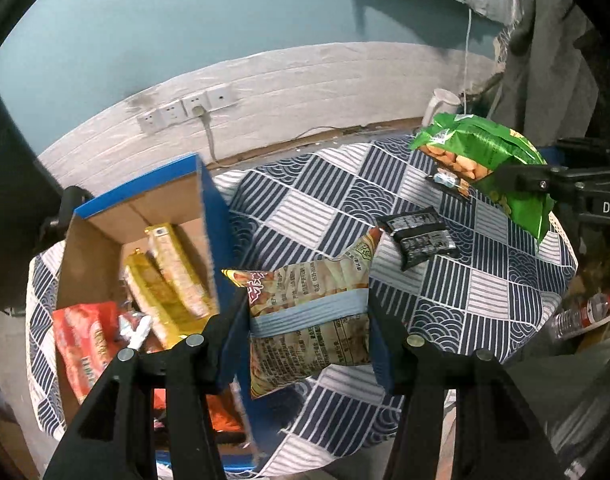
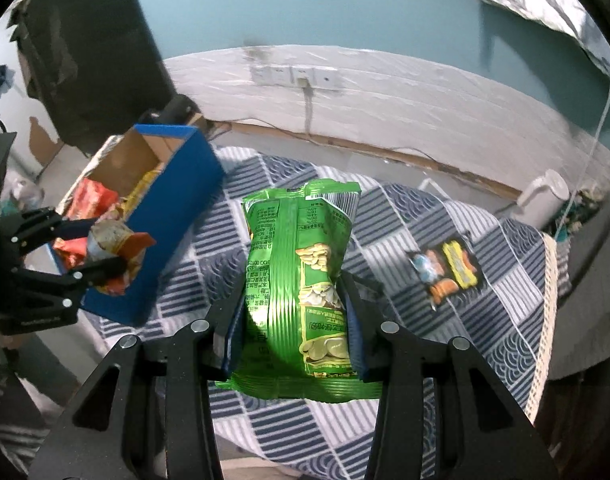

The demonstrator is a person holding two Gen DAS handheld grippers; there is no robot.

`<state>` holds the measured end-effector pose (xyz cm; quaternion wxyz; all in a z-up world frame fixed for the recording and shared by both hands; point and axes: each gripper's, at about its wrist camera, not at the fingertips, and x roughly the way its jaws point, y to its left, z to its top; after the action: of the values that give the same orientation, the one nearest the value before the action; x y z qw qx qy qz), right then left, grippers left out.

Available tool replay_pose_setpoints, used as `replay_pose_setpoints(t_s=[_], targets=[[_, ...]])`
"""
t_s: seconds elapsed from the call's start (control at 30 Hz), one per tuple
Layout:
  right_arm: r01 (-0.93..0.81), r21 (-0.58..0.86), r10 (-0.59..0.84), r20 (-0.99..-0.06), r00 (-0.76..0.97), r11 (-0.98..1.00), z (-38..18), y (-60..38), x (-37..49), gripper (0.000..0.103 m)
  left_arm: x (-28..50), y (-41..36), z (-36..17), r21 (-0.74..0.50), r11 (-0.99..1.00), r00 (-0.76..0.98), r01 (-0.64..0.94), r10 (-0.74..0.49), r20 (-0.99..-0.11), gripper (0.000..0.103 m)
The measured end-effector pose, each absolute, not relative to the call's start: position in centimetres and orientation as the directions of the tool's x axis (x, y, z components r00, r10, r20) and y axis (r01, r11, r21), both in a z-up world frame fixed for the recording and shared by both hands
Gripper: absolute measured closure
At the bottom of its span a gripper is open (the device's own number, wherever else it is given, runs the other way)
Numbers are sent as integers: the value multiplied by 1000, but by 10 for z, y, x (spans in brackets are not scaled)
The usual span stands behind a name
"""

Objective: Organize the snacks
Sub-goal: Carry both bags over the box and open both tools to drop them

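My left gripper (image 1: 308,312) is shut on a tan snack bag (image 1: 305,280) with a pale blue band, held above the table just right of a blue cardboard box (image 1: 213,200). The open box holds yellow packs (image 1: 173,276) and a red bag (image 1: 85,344). At the right edge of the left wrist view, my right gripper (image 1: 465,184) is shut on a green nut bag (image 1: 481,148). In the right wrist view this green bag (image 2: 293,272) stands upright between the right gripper's (image 2: 295,304) fingers. The left gripper (image 2: 105,248) with the tan bag (image 2: 109,238) hovers by the box (image 2: 185,192).
A small dark snack packet (image 1: 419,236) (image 2: 449,272) lies on the blue-and-white patterned tablecloth (image 2: 505,320). A white kettle (image 2: 545,196) stands at the table's far right corner. Wall sockets (image 1: 185,108) with a cable sit behind. A water bottle (image 1: 585,312) lies below the table's right edge.
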<state>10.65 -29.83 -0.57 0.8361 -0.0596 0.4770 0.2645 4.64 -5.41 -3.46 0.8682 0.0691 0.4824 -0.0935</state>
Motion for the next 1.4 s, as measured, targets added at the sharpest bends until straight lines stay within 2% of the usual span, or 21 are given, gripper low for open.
replay_pose_setpoints(t_s=[0.63, 1.4], targets=[[-641, 169, 470, -817, 334, 749, 19, -157, 118, 62, 46, 59, -32, 20, 998, 541, 58, -15, -841, 48], [-713, 166, 443, -869, 221, 681, -22, -34, 139, 62, 50, 146, -64, -55, 995, 502, -80, -8, -865, 47]])
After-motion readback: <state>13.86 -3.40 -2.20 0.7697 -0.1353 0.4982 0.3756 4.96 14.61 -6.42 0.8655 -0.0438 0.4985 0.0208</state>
